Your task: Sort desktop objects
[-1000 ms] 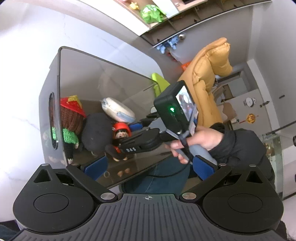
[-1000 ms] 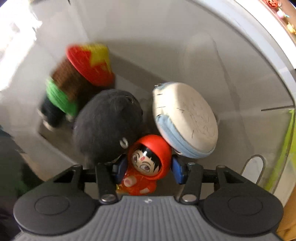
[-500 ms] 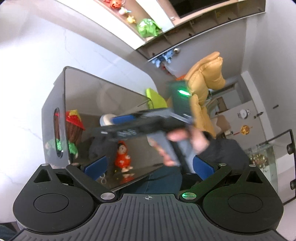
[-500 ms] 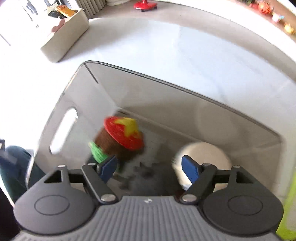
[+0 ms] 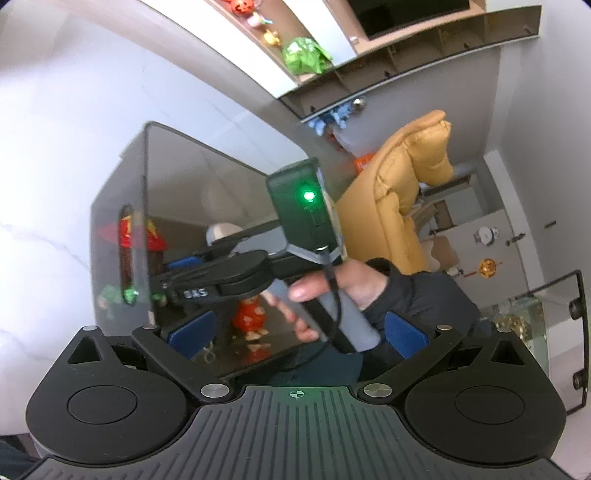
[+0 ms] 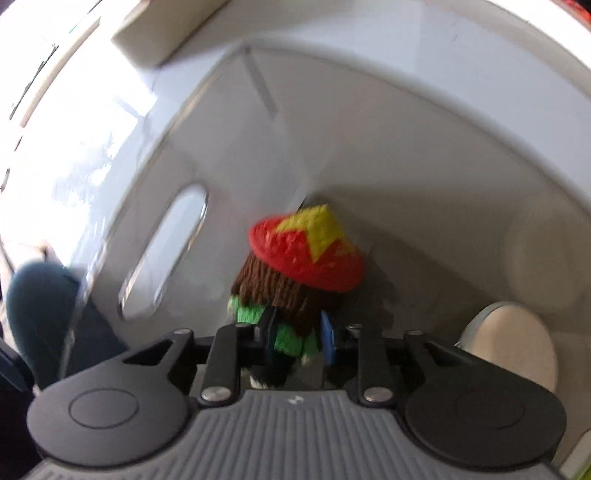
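A knitted doll (image 6: 295, 284) with a red and yellow hat, brown hair and green body stands in a clear grey storage bin (image 6: 406, 155). My right gripper (image 6: 297, 341) is inside the bin, its jaws narrowed around the doll's green body. A round white and blue pouch (image 6: 513, 343) lies to the right. In the left wrist view the bin (image 5: 177, 184) holds the doll (image 5: 140, 240) and a small red figurine (image 5: 251, 317). My left gripper (image 5: 295, 328) is open and empty outside the bin's near side. The right gripper (image 5: 177, 280) reaches in from the right.
The bin stands on a white marble table (image 5: 55, 147). A beige box (image 6: 159, 33) sits on the table beyond the bin. A yellow chair (image 5: 406, 206) and wall shelves (image 5: 369, 70) are behind. The person's leg (image 6: 40, 314) is beside the bin.
My right gripper let go of the red figurine, rose, then moved left and down and narrowed its jaws around the knitted doll. My left gripper stayed open outside the bin.
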Motion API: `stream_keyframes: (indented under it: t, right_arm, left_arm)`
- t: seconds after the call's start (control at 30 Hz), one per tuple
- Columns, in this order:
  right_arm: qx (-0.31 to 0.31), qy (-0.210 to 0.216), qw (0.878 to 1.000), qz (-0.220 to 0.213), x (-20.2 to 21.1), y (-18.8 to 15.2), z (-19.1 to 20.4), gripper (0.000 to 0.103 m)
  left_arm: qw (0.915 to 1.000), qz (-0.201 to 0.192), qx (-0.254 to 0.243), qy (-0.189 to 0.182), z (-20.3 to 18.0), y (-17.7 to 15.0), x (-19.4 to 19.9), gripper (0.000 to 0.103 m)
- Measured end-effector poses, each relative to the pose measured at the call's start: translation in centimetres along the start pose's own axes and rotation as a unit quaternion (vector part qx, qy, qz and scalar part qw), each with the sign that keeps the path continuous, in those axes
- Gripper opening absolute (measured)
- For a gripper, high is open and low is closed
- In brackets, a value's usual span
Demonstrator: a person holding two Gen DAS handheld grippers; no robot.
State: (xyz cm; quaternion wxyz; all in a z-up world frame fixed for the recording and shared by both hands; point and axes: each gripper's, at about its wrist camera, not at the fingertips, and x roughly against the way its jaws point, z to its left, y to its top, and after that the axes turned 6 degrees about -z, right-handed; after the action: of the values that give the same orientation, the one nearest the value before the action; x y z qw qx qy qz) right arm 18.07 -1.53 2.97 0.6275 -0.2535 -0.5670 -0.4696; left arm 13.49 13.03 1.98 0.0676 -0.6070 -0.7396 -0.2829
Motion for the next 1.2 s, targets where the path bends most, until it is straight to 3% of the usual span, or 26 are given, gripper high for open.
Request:
stream_keyframes:
  t: [0.03, 0.07, 0.1, 0.13, 0.3, 0.4, 0.5, 0.57, 0.6, 0.63, 0.7, 0.77, 0.87, 0.93, 1.03, 1.1, 1.2]
  right_arm:
    - [-0.003, 0.002, 1.0, -0.004, 0.1, -0.2, 0.0, 0.031]
    - [-0.011, 0.003, 1.0, -0.009, 0.4, -0.4, -0.1, 0.038]
    - [-0.025, 0.005, 1.0, -0.016, 1.0, -0.5, -0.4, 0.056]
    - [-0.038, 0.006, 0.999, -0.022, 1.5, -0.7, -0.8, 0.063]
    - [-0.106, 0.024, 0.985, -0.131, 8.6, -4.3, -3.8, 0.068]
    - [-0.143, 0.006, 0.962, -0.232, 14.1, -7.5, -7.8, 0.081]
    - [-0.196, -0.041, 0.917, -0.346, 19.2, -14.4, -12.4, 0.088]
    - [-0.238, -0.086, 0.876, -0.41, 21.7, -19.7, -15.0, 0.09]
    - [-0.268, -0.109, 0.851, -0.439, 22.5, -23.0, -16.6, 0.092]
    - [-0.303, -0.129, 0.825, -0.46, 23.7, -26.1, -18.5, 0.093]
    - [-0.374, -0.147, 0.787, -0.468, 24.0, -31.6, -21.9, 0.085]
    - [-0.443, -0.133, 0.757, -0.462, 22.3, -36.7, -25.2, 0.073]
    - [-0.538, -0.085, 0.702, -0.458, 17.7, -43.4, -29.7, 0.073]
    - [-0.572, -0.03, 0.672, -0.47, 14.7, -46.3, -31.8, 0.073]
    - [-0.606, 0.058, 0.628, -0.485, 10.5, -49.4, -34.5, 0.076]
    - [-0.614, 0.082, 0.611, -0.493, 9.2, -50.3, -35.3, 0.076]
    - [-0.613, 0.078, 0.588, -0.522, 7.9, -51.4, -36.8, 0.08]
  left_arm:
    - [1.0, 0.004, -0.002, 0.004, -0.4, 0.0, -0.3, 0.103]
    - [0.9999, 0.007, -0.004, 0.01, -0.8, -0.1, -0.5, 0.103]
    - [0.9998, 0.009, -0.007, 0.016, -1.3, -0.1, -0.8, 0.103]
    - [0.9997, 0.01, -0.011, 0.021, -1.8, -0.1, -1.0, 0.103]
    - [0.9973, 0.01, -0.049, 0.053, -5.7, -0.3, -2.9, 0.103]
    - [0.9927, 0.004, -0.072, 0.097, -8.1, -0.2, -5.5, 0.103]
    - [0.9906, 0.019, -0.088, 0.103, -10.7, 0.0, -9.6, 0.103]
    - [0.9893, 0.033, -0.105, 0.095, -12.8, -0.3, -13.2, 0.103]
    - [0.9887, 0.041, -0.114, 0.087, -13.8, -0.5, -15.1, 0.103]
    - [0.988, 0.049, -0.123, 0.079, -14.9, -0.7, -16.9, 0.103]
    - [0.9867, 0.061, -0.14, 0.055, -16.8, -1.6, -21.0, 0.103]
    - [0.9851, 0.065, -0.15, 0.051, -18.6, -2.4, -25.7, 0.103]
    - [0.9752, 0.089, -0.183, 0.086, -20.6, -3.7, -33.2, 0.103]
    - [0.9655, 0.103, -0.204, 0.125, -21.1, -4.7, -38.4, 0.103]
    - [0.9511, 0.155, -0.187, 0.19, -19.5, -5.8, -45.6, 0.103]
    - [0.9564, 0.193, -0.125, 0.181, -17.2, -6.4, -48.8, 0.103]
    - [0.9671, 0.218, -0.026, 0.129, -13.8, -7.3, -51.1, 0.103]
